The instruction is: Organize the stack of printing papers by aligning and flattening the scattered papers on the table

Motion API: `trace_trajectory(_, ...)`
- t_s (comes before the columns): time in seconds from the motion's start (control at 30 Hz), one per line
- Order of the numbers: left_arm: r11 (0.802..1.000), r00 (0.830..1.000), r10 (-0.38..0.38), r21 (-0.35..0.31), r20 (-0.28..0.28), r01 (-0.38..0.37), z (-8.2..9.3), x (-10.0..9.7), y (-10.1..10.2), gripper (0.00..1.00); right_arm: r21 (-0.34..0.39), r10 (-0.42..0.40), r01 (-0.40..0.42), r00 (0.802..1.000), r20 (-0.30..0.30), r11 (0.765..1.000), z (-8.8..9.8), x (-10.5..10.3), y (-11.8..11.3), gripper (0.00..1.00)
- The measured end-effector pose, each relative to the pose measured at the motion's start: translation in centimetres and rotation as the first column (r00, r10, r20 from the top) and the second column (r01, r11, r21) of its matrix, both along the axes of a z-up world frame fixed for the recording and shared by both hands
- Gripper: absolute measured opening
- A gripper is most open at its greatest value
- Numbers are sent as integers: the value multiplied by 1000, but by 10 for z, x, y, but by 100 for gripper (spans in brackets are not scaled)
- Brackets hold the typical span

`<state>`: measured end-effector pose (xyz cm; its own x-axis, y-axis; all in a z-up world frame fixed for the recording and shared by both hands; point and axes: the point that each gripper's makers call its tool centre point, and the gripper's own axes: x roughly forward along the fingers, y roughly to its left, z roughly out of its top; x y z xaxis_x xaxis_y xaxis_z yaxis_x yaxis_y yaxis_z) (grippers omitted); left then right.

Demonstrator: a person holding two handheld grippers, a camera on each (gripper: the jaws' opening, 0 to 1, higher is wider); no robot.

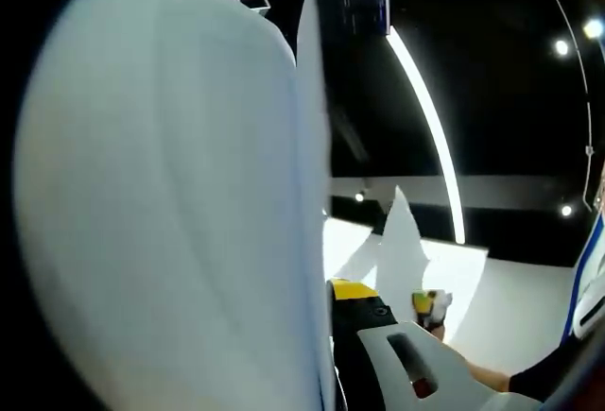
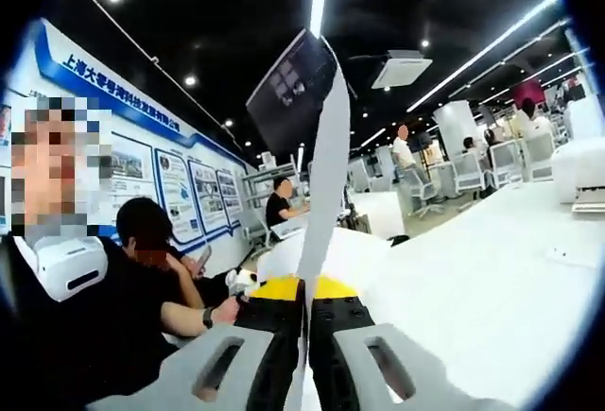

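Observation:
A white sheaf of printing paper [image 1: 170, 203] bulges close to the lens in the left gripper view and hides the left jaw. My left gripper [image 1: 331, 290] is shut on its edge, with the black, yellow-tipped right finger [image 1: 364, 321] pressed against it. Farther off, a pointed white paper corner [image 1: 402, 241] stands up over the table [image 1: 529, 307]. In the right gripper view my right gripper [image 2: 304, 290] is shut on paper [image 2: 324, 175] seen edge-on, rising upright between the jaws above the white table [image 2: 492, 269].
A small yellow and white object [image 1: 430, 305] is held near a person's forearm [image 1: 487, 373]. A seated person in black [image 2: 142, 288] is close on the left. Other people, chairs [image 2: 468, 170] and a ceiling monitor [image 2: 288, 90] lie farther back.

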<state>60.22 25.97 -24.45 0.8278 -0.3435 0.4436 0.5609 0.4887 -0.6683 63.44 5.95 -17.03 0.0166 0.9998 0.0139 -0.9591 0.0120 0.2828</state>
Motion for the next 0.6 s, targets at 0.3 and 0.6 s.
trace_trajectory(0.3,1000,1000,-1,-3,0,1,0,0,0,6,-57,14,-16,999,-33,998,-27,2,14,0)
trace_trajectory(0.6,1000,1000,-3,-9,1,3,0,0,1,6,-96,-9,4,999,-52,995,-44,10,19,0)
